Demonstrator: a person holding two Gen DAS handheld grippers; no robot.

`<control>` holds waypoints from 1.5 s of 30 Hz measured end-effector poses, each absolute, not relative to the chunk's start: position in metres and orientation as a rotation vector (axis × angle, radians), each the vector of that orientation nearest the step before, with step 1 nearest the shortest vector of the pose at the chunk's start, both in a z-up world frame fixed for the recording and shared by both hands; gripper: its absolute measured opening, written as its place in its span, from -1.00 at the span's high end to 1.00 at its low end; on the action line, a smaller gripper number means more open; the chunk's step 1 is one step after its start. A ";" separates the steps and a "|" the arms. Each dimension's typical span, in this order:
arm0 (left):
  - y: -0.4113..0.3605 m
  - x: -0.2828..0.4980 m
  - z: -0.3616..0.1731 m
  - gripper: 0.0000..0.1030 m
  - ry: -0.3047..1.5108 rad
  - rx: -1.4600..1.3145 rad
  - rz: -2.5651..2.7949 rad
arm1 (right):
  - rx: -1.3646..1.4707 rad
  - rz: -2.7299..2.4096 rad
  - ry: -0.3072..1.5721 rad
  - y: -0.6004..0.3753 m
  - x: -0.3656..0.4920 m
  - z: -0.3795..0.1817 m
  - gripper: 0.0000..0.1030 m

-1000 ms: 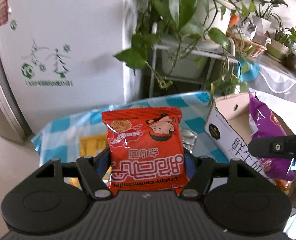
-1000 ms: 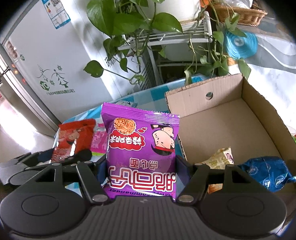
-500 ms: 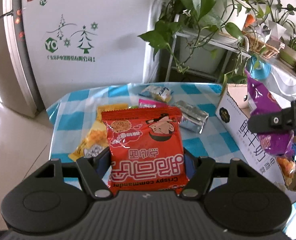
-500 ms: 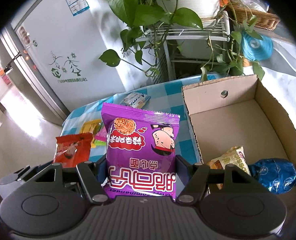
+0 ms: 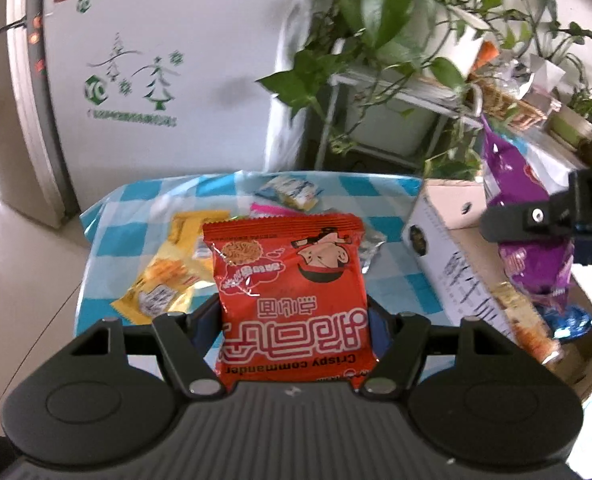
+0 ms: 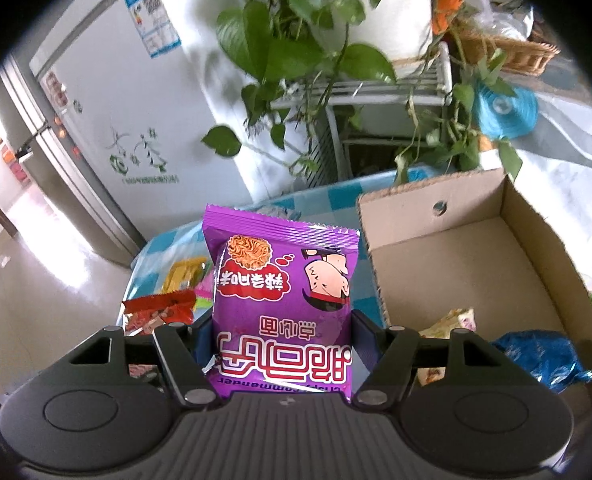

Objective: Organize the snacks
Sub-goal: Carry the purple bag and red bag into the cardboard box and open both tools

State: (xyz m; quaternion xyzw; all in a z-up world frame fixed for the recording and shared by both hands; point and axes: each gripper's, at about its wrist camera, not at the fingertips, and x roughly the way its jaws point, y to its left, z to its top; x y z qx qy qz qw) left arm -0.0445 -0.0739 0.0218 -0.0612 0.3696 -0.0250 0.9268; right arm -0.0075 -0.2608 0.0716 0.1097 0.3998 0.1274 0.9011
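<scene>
Between left fingers (image 5: pixel 223 322): red packet (image 5: pixel 288 304) clamped; right fingers (image 6: pixel 370 338) clamp purple packet (image 6: pixel 282 304).

Low in the frame, the left gripper (image 5: pixel 292 320) clamps a red packet (image 5: pixel 290 300) upright between its fingers (image 5: pixel 376 326), print upside down. Behind it on the checked worktop (image 5: pixel 112 216) lie a yellow packet (image 5: pixel 172 276), a pale blue-white one (image 5: pixel 290 192), a pink one and a silver one. At right, the right gripper (image 5: pixel 536 220) holds a purple packet (image 5: pixel 528 232) over the cardboard box (image 5: pixel 448 248). A fridge (image 5: pixel 156 60) fills the upper left; plants (image 5: pixel 384 20) the upper right.
</scene>
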 end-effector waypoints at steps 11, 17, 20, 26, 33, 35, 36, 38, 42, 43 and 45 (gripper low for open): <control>-0.135 -0.026 0.056 -0.37 0.700 -0.108 -0.181 | 0.311 0.214 0.709 -0.318 -0.012 0.100 -0.42; -0.170 -0.017 0.066 -0.37 0.686 -0.086 -0.251 | 0.372 0.155 0.673 -0.353 -0.015 0.104 -0.42; -0.185 -0.011 0.067 -0.37 0.692 -0.086 -0.282 | 0.405 0.121 0.667 -0.369 -0.018 0.103 -0.42; -0.210 0.002 0.063 -0.37 0.723 -0.085 -0.315 | 0.469 0.054 0.687 -0.388 -0.016 0.094 -0.42; -0.232 0.015 0.053 -0.37 0.758 -0.064 -0.333 | 0.552 -0.004 0.722 -0.402 -0.014 0.083 -0.42; -0.235 0.018 0.051 -0.37 0.768 -0.059 -0.336 | 0.573 -0.012 0.724 -0.404 -0.015 0.081 -0.42; -0.237 0.019 0.049 -0.38 0.770 -0.054 -0.343 | 0.586 -0.016 0.727 -0.405 -0.014 0.080 -0.42; -0.239 0.020 0.048 -0.41 0.770 -0.046 -0.348 | 0.604 -0.028 0.736 -0.408 -0.014 0.076 -0.42; -0.239 0.020 0.049 -0.58 0.755 -0.041 -0.347 | 0.629 -0.053 0.748 -0.411 -0.013 0.072 -0.47; -0.238 0.020 0.051 -0.64 0.753 -0.046 -0.349 | 0.640 -0.059 0.749 -0.412 -0.013 0.072 -0.49; -0.234 0.020 0.053 -0.68 0.750 -0.056 -0.343 | 0.643 -0.061 0.745 -0.413 -0.013 0.072 -0.56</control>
